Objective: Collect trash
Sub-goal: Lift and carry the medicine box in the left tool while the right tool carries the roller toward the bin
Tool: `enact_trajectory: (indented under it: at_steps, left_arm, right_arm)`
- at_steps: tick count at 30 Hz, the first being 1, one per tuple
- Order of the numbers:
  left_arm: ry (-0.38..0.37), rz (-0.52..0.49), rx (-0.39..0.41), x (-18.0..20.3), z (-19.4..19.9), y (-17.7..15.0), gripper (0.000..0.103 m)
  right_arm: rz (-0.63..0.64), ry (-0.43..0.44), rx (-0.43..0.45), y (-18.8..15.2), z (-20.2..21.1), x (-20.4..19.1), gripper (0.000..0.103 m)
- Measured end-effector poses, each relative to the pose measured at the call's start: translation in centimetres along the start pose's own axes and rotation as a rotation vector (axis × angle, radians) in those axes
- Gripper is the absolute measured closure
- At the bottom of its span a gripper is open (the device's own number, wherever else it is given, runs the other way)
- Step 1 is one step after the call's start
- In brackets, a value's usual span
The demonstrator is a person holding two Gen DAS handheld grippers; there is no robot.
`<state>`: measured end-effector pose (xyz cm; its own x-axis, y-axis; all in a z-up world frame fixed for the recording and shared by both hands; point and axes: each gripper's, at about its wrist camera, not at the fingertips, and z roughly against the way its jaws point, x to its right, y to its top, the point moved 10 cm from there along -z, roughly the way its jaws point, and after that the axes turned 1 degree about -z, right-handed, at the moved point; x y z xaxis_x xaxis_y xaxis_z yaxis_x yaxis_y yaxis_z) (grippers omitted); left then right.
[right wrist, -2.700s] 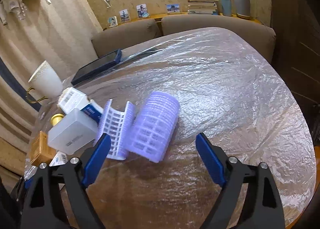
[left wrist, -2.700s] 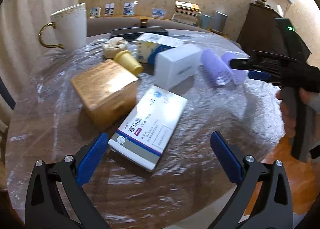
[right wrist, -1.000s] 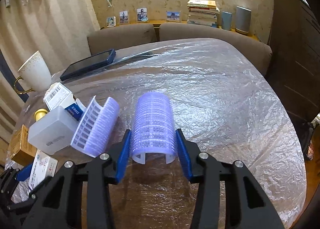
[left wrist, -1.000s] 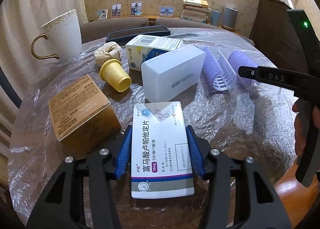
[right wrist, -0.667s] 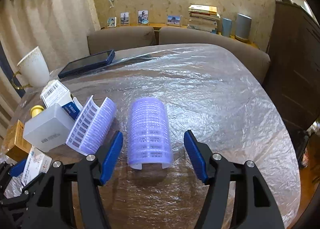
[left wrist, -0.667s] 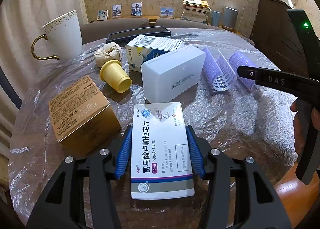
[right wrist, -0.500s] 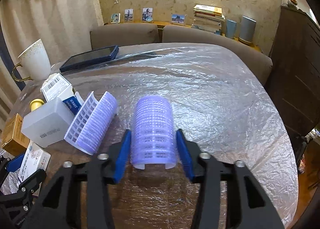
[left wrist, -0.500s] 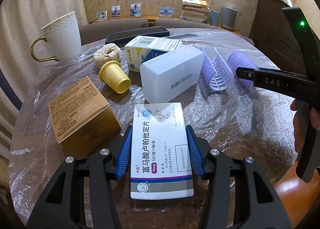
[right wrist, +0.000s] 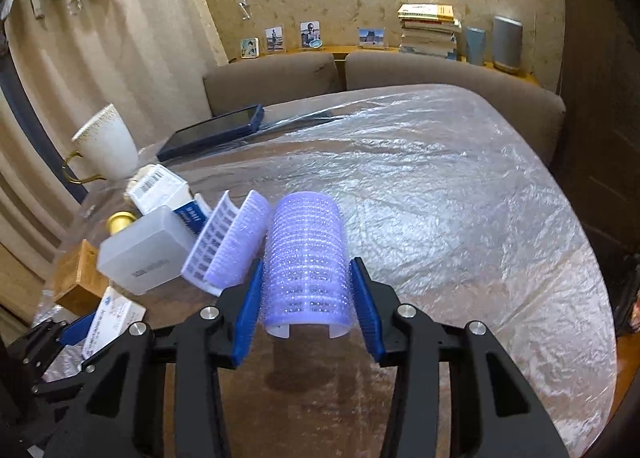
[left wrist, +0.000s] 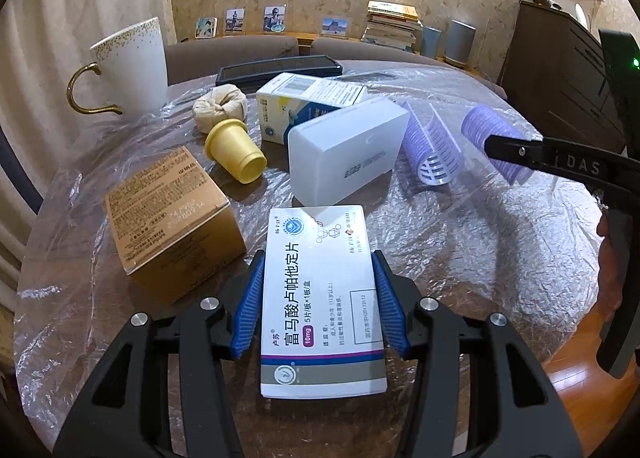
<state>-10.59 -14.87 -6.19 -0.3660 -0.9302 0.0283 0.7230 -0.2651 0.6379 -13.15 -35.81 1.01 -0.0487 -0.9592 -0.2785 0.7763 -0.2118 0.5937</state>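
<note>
Left wrist view: left gripper (left wrist: 318, 304) clamps the medicine box (left wrist: 322, 294), long axis pointing ahead, above the desk (left wrist: 480, 242). Right gripper (right wrist: 306, 306) pinches the purple roller (right wrist: 306, 262) lengthwise; a second roller (right wrist: 236, 244) lies just left.

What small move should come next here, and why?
Probably lift both straight up. The left tongs are shut on the medicine box, the right tongs on the purple hair roller, and no bin is in view.
</note>
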Motion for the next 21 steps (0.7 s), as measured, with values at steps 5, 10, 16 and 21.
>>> enact_trajectory:
  at_steps: [5,10,16,21]
  left_arm:
    - [-0.003,0.001,0.009,0.2,0.5,0.1,0.051]
    - [-0.007,0.011,0.006,0.2,0.8,-0.1,0.051]
    - [-0.013,0.033,0.002,-0.1,1.3,-0.6,0.051]
    - [-0.016,0.056,0.001,-0.5,1.8,-1.0,0.051]
  right_arm:
    - [-0.013,0.047,-0.019,-1.2,1.1,-0.5,0.060]
    - [-0.016,0.065,-0.033,-2.6,2.1,-0.6,0.060]
    - [-0.009,0.081,-0.055,-4.4,3.1,-0.7,0.060]
    - [-0.001,0.100,-0.069,-5.5,3.8,-1.1,0.060]
